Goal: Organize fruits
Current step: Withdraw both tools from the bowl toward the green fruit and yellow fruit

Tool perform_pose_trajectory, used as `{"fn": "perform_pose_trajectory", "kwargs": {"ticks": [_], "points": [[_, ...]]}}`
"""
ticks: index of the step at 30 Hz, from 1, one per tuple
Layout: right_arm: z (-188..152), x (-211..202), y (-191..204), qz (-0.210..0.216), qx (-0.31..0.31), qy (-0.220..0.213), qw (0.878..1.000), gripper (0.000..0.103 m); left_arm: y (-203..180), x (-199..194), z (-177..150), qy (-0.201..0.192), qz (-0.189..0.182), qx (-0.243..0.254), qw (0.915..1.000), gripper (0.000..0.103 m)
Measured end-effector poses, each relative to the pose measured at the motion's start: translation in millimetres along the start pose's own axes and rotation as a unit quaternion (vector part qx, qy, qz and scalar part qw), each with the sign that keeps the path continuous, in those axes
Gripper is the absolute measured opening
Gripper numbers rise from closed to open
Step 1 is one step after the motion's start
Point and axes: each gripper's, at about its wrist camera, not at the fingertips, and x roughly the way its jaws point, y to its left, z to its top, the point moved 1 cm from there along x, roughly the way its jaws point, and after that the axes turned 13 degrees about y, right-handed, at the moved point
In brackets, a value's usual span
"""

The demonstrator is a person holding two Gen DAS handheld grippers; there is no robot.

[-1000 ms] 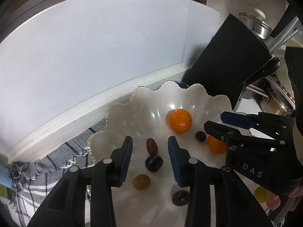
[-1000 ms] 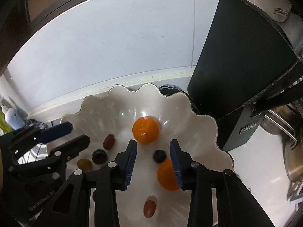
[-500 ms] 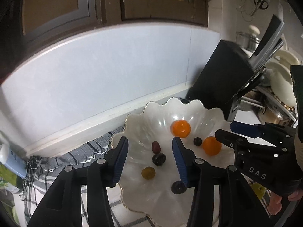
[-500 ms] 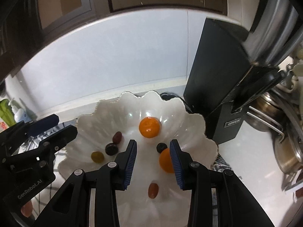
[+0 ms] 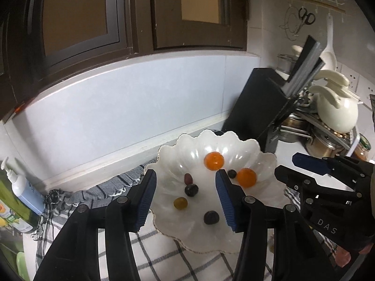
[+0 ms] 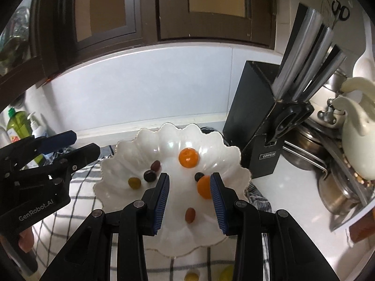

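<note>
A white scalloped bowl sits on a checked cloth. It holds two oranges, dark grapes, a reddish grape and a yellow-green grape. My left gripper is open and empty, held above the bowl's near side. My right gripper is open and empty above the bowl; it shows at the right of the left wrist view. The second orange lies by the right gripper's right finger. A few fruits lie on the cloth in front of the bowl.
A black knife block stands right of the bowl, with pots and a white kettle beyond. Soap bottles stand at the left against the blue-white backsplash. Dark cabinets hang above. The checked cloth covers the counter.
Both grippers have pulled back and up from the bowl, so more of the kitchen shows. Both stay open and empty. The fruit in the bowl has not moved.
</note>
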Motion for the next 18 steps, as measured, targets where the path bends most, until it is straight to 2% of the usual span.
{"fn": "perform_pose_trajectory", "kwargs": {"ticks": [9, 18], "points": [[-21, -37, 5, 0.001, 0.005, -0.029, 1.0, 0.038, -11, -32, -14, -0.019, -0.016, 0.009, 0.9997, 0.053], [-44, -63, -2, -0.013, 0.018, -0.046, 0.999, 0.038, -28, -52, -28, -0.037, -0.016, 0.039, 0.9984, 0.055]]}}
